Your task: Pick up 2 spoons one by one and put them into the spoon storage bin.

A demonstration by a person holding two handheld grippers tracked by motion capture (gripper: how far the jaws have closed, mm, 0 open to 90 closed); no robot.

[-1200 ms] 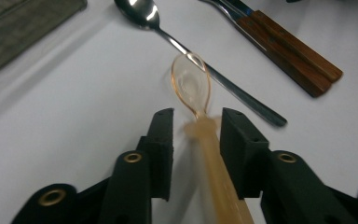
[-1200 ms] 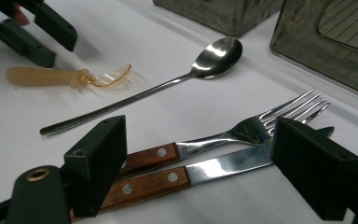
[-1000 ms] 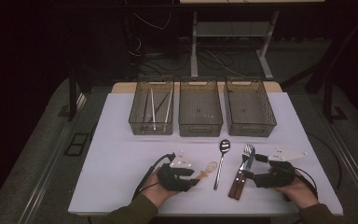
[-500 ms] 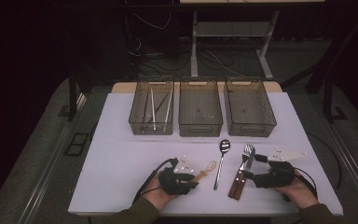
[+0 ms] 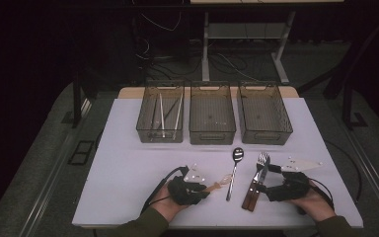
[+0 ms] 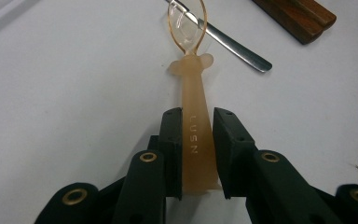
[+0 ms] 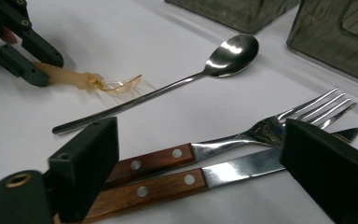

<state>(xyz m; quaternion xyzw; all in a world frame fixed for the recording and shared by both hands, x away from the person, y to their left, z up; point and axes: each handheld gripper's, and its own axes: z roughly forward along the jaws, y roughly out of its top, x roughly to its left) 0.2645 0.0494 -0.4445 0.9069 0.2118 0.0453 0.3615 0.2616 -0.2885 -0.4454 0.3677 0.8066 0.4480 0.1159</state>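
A translucent amber plastic spoon [image 5: 221, 183] [image 6: 193, 93] lies on the white table [image 5: 128, 163], bowl toward the metal spoon [image 5: 234, 170] [image 7: 168, 86]. My left gripper [image 5: 205, 190] [image 6: 196, 114] has just been closing, and its pads now press both sides of the plastic spoon's flat handle. At the right, a fork [image 5: 261, 160] [image 7: 279, 123] and a knife [image 5: 254, 190] [image 7: 242, 170] with wooden handles lie side by side. My right gripper [image 5: 271, 183] [image 7: 200, 149] stands open and has just widened. Its jaws straddle both utensils without touching them.
Three dark see-through bins stand in a row at the back: the left bin [image 5: 159, 134] holds several long thin utensils, and the middle bin [image 5: 212, 136] and the right bin [image 5: 268, 136] look bare. Cables trail from both grippers toward the table's near edge.
The left jaws have drawn in onto the plastic spoon's handle. The right jaws stand slightly wider. Both hands stay where they were.
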